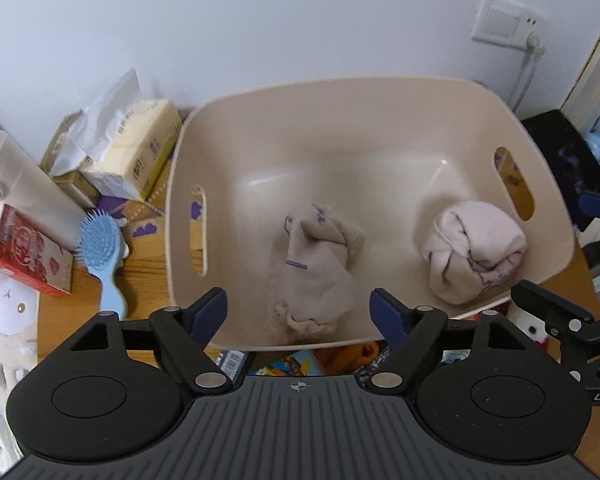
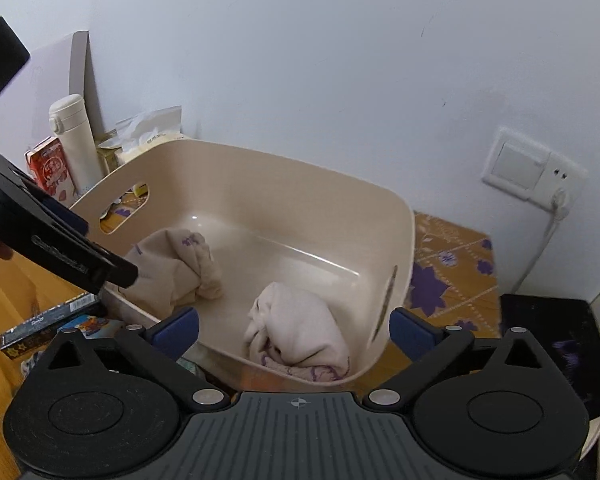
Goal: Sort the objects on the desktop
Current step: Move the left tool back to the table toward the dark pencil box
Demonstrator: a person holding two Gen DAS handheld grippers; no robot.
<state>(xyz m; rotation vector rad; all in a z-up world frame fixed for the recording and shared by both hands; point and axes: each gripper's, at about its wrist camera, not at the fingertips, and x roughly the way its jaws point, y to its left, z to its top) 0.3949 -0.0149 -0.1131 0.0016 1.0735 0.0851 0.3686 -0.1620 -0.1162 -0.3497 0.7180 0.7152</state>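
Note:
A beige plastic basket (image 1: 340, 128) (image 2: 300, 208) with handle slots stands on the wooden table. Two rolled pale cloth bundles with purple print lie inside it: one near the middle (image 1: 316, 264) (image 2: 176, 268), one by the right wall (image 1: 474, 248) (image 2: 296, 336). My left gripper (image 1: 298, 308) hangs open above the near rim, over the middle bundle, with nothing between its pads. My right gripper (image 2: 294, 326) is open over the right bundle and touches nothing. One of its black fingers (image 1: 548, 306) shows at the right edge of the left wrist view.
Left of the basket lie a blue hairbrush (image 1: 102, 252), a tissue pack (image 1: 136, 152), a white bottle (image 1: 24, 184), a red carton (image 1: 24, 252) and a white plush toy (image 1: 4, 308). A black box (image 1: 560, 152) sits at the right. A wall socket (image 2: 532, 168) is behind.

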